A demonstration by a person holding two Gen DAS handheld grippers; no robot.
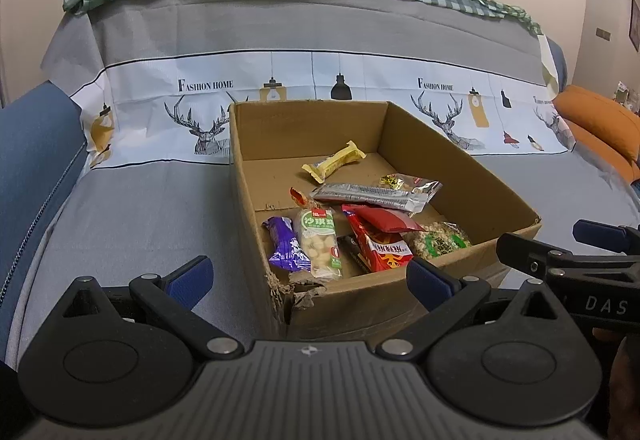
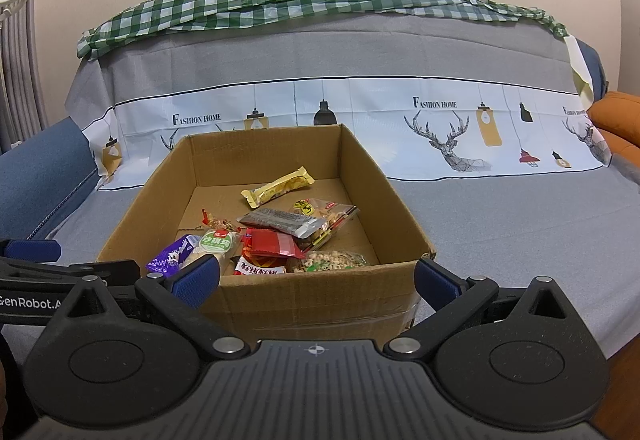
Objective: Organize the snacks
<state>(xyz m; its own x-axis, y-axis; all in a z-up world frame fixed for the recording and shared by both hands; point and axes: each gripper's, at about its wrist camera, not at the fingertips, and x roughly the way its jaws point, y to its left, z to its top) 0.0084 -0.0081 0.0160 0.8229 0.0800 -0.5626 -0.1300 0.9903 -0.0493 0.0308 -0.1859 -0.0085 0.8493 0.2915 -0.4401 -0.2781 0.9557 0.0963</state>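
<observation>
An open cardboard box [image 1: 460, 176] [image 2: 384, 196] stands on a grey covered sofa. Inside lie several snack packets: a yellow bar [image 1: 334, 161] [image 2: 278, 187], a silver-grey packet [image 1: 376, 195] [image 2: 280, 221], a red packet [image 1: 380, 236] [image 2: 268, 246], a purple packet [image 1: 286, 244] [image 2: 170, 254], a green-labelled packet [image 1: 320, 242] [image 2: 214, 244] and a green cereal bar [image 1: 438, 240] [image 2: 332, 260]. My left gripper [image 1: 310, 280] is open and empty before the box's near left corner. My right gripper [image 2: 316, 280] is open and empty before the box's near wall; it also shows at the right of the left wrist view [image 1: 560, 260].
The sofa seat [image 2: 520, 232] is covered by a grey sheet with a white deer-print band. A green checked cloth [image 2: 320, 0] lies on the sofa back. An orange cushion [image 1: 600, 120] is at the right. The box's near left corner [image 1: 296, 290] is torn.
</observation>
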